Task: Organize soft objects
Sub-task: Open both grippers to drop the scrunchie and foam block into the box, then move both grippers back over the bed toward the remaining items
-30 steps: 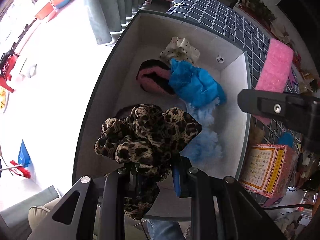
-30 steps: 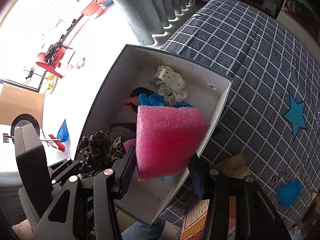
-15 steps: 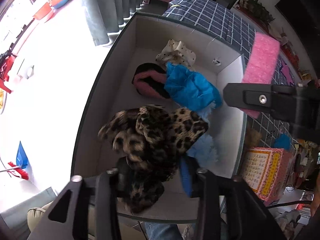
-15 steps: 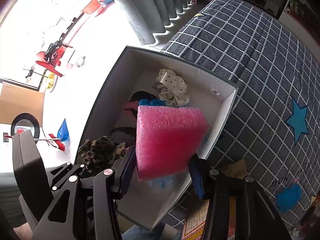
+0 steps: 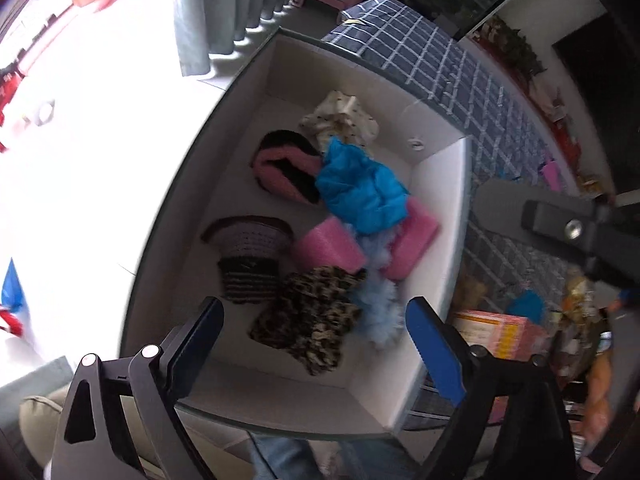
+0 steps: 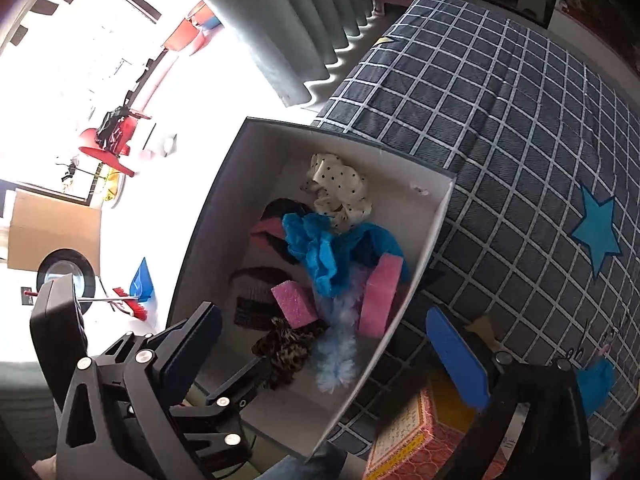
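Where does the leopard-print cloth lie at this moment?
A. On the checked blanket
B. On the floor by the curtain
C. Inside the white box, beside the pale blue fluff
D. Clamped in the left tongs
C: the leopard-print cloth rests on the floor of the white box, next to the pale blue fluff, with both tongs open and empty above it.

The box (image 6: 436, 216) sits against the bed (image 6: 500, 120) — scrunchie (image 5: 308, 316), sponges (image 5: 328, 246) and hats (image 5: 248, 256) inside.
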A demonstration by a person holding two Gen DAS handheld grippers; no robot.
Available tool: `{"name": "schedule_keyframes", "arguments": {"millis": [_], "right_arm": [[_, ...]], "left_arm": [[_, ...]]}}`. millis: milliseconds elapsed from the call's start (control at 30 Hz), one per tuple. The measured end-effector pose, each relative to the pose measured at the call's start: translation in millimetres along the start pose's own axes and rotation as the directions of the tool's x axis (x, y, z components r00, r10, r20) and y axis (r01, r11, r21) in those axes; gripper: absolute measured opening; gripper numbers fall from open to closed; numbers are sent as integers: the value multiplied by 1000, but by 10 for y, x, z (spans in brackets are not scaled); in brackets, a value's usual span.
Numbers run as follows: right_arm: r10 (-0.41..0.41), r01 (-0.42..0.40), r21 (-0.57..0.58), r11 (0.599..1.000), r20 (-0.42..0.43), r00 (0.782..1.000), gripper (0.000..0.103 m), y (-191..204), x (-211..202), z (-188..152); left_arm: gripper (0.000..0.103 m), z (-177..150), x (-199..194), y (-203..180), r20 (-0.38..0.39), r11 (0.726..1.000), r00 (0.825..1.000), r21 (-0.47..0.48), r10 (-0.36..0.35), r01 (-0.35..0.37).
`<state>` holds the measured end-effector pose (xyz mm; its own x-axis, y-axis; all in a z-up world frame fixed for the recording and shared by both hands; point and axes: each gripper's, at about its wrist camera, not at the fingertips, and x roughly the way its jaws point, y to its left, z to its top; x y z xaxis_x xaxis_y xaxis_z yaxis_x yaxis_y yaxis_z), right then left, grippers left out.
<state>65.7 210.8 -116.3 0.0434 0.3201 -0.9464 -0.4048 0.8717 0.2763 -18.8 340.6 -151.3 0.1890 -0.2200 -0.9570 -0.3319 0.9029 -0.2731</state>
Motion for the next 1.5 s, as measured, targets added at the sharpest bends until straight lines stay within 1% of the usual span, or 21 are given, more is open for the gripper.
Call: {"name": "schedule_keyframes", "arguments": {"millis": [67,133,200,300,400,500,567,767,900,1000,1033,1067,1133,1233,1267,1300,1333,1367,1400,1433,1500], "right_arm": [[-31,31,-25,999,13,999,103,19,-43,-20],[-58,59,-47,997,23,998,103,45,-77,-40],[-63,65,-59,996,29,998,103,62,-107,-59],[-73,77,-92,993,42,996,103,104,-151,-101],[-83,90,-113,990,61,995,103,81,-244,-152],[-44,48,-47,998,73,996,103,-151,-411,-197],[-39,37,26,999,81,996,103,-427,-551,-242],[-94,69,220,973,107,990,103,-1291,-916,-498],[-117,76,350,934,100,988,103,-1835,-1027,-765],[-117,69,430,900,85,990,103,-2185,-1037,-985],[-116,68,454,888,78,990,103,-2308,-1027,-1070],[-113,67,478,876,68,991,103,-2426,-1012,-1154],[-105,62,519,852,53,993,103,-2623,-967,-1299],[-98,62,571,819,31,995,103,-2882,-877,-1496],[-99,68,587,807,22,995,103,-2974,-835,-1562],[-100,73,599,797,12,995,103,-3041,-794,-1613],[-97,76,611,788,1,995,103,-3092,-749,-1663],[-88,74,625,777,-9,996,103,-3163,-683,-1716],[-83,73,631,772,-14,996,103,-3201,-636,-1748],[-76,73,639,766,-23,997,103,-3252,-568,-1783],[-71,80,645,760,-40,997,103,-3319,-438,-1838]], "left_arm": [[94,20,-39,-24,0,1000,1000,-4,1,-1],[94,27,-64,-58,4,999,999,8,32,-32],[94,29,-88,-77,2,999,999,16,43,-43],[94,29,-135,-81,-27,1000,1000,-8,-10,10],[94,28,-209,-156,-28,1000,999,-11,-27,27],[94,71,-289,-352,-20,999,999,32,-31,31],[94,107,-329,-509,-21,997,999,68,-33,35],[94,191,-273,-1192,-74,977,996,204,-52,66],[94,188,-89,-1676,-134,948,991,310,-27,67],[94,193,122,-2031,-197,911,980,409,40,45],[94,202,214,-2162,-218,892,973,450,76,32],[94,206,273,-2225,-230,884,969,467,93,27],[94,238,436,-2392,-279,866,952,499,123,34],[94,323,802,-2562,-371,857,906,516,207,15],[94,322,878,-2579,-383,853,894,521,231,3],[94,321,1007,-2605,-407,850,872,527,272,-19],[94,334,1149,-2615,-434,850,847,526,307,-39],[94,332,1209,-2603,-448,853,835,520,320,-47],[94,344,1343,-2595,-480,862,812,503,334,-57],[94,351,1435,-2576,-503,870,795,489,339,-62],[94,372,1583,-2541,-536,887,772,456,341,-75]]}}
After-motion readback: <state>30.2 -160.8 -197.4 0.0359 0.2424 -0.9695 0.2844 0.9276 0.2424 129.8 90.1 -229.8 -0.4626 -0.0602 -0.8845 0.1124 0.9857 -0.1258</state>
